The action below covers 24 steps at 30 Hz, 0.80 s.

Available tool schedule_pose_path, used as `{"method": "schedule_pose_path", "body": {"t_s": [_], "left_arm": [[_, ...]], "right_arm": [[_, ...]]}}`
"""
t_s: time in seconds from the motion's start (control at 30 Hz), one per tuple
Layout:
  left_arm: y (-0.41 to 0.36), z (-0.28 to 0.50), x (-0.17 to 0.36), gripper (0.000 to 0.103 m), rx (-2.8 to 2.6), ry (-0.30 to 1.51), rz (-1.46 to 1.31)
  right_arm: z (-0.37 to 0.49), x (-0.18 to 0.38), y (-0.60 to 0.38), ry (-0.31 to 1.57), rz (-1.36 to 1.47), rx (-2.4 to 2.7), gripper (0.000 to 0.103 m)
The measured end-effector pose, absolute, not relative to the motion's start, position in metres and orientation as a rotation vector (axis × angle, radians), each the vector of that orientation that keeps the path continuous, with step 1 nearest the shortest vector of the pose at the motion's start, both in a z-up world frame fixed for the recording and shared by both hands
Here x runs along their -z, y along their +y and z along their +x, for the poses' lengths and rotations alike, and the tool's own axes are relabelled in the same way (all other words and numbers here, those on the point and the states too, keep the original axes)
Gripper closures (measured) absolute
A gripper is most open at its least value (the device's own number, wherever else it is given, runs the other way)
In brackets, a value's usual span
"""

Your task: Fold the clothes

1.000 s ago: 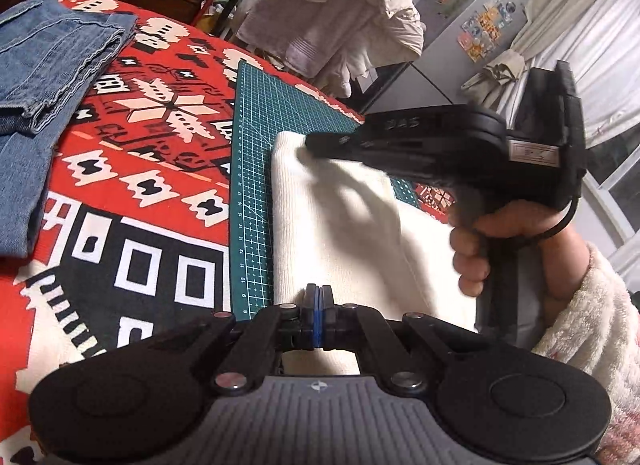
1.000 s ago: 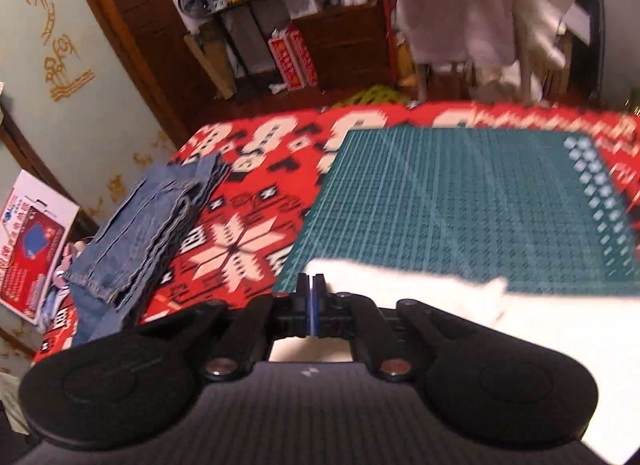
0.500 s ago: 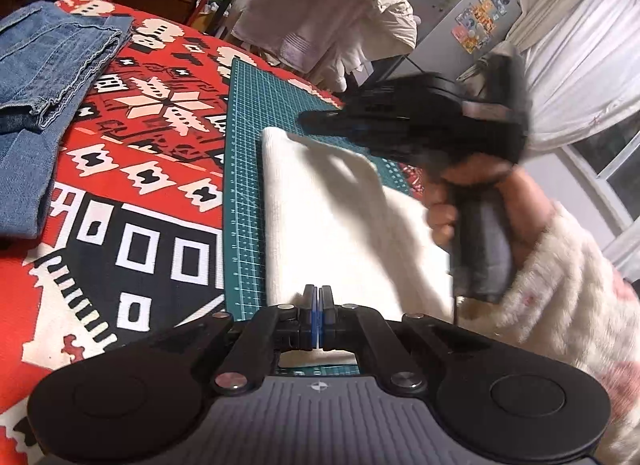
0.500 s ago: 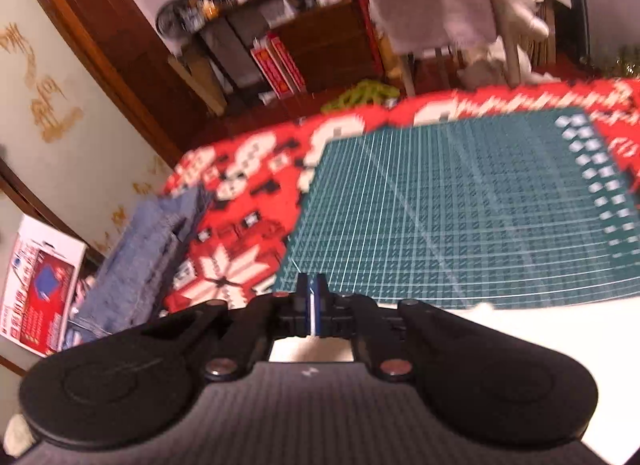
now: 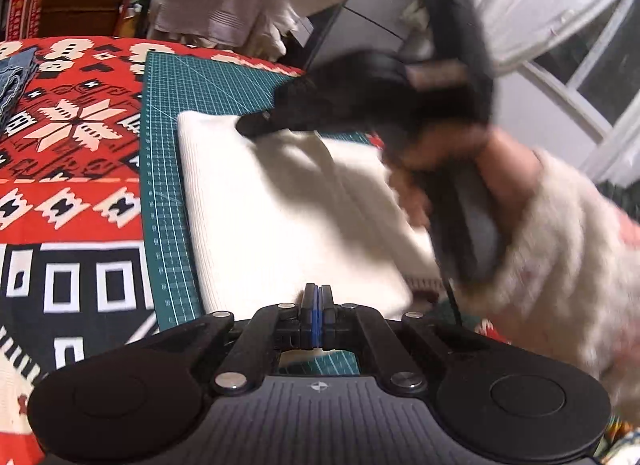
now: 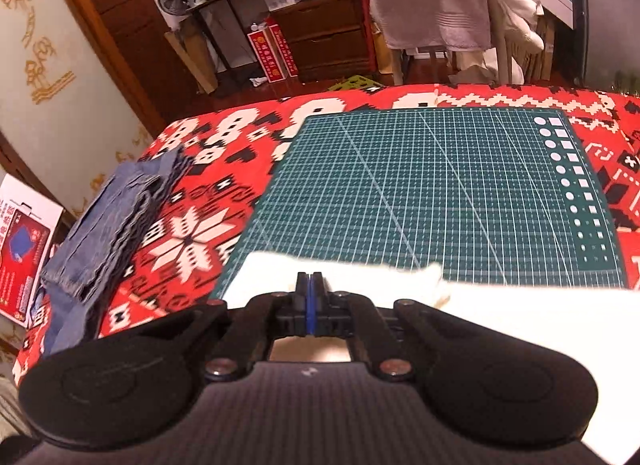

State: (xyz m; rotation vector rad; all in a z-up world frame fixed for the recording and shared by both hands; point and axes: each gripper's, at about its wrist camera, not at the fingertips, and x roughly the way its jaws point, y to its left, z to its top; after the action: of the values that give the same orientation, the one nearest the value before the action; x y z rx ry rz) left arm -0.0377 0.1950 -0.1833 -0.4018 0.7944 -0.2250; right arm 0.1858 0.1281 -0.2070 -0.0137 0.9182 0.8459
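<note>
White garment (image 5: pixel 280 205) folded on green cutting mat (image 6: pixel 440 185), long axis running away from left gripper (image 5: pixel 317 297) | left jaws closed, empty, at near edge | right gripper (image 6: pixel 309 285) closed, empty, tip on far corner | bare mat beyond | jeans (image 6: pixel 112 217) lie well left

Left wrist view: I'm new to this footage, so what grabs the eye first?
A folded white garment lies on the green cutting mat, bright against the red patterned blanket. Over its far corner the right tongs, blurred, are gripped by a hand. Folded jeans sit at the blanket's left edge.
</note>
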Motion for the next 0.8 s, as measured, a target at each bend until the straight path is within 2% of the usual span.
{"method": "schedule_pose_path", "body": {"t_s": [0.33, 0.5, 0.53, 0.8], "left_arm": [[0.179, -0.027, 0.167, 0.103, 0.296, 0.741, -0.307], [0.158, -0.004, 0.178, 0.103, 0.346, 0.792, -0.195], [0.156, -0.004, 0.18, 0.103, 0.357, 0.8, -0.186], [0.148, -0.021, 0.181, 0.103, 0.382, 0.817, -0.162]], "right_arm": [[0.177, 0.175, 0.095, 0.897, 0.018, -0.839, 0.1], [0.174, 0.188, 0.091, 0.934, -0.021, -0.813, 0.101], [0.178, 0.193, 0.091, 0.938, -0.007, -0.806, 0.103], [0.201, 0.203, 0.093, 0.944, 0.04, -0.779, 0.103]]}}
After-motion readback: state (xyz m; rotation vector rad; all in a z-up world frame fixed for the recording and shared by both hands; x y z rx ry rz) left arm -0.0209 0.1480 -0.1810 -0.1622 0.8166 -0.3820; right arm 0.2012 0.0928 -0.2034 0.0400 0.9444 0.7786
